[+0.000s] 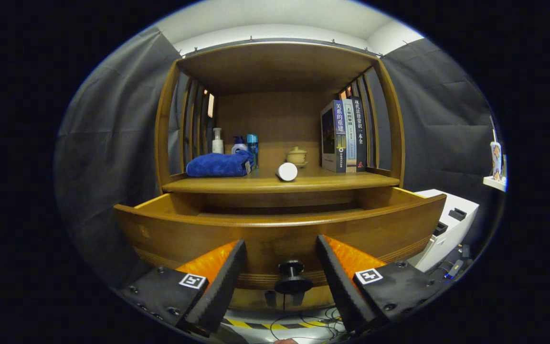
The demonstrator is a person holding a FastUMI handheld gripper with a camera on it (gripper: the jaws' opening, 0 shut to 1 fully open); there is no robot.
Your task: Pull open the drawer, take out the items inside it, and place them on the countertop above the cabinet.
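Drawer [280,229] pulled out beneath the tabletop [280,182]; its knob [292,279] sits between the gripper's [280,267] parted jaws, untouched. Opening appears complete. Drawer interior is hidden from view; next, lift the gripper over the drawer front to find the contents.

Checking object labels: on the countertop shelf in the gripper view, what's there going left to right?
Blue towel → white cylinder lying on its side → upright books. Bottles and the small lidded pot sit further back, so their order is unclear. The tool is open, the drawer knob between its fingers, untouched.
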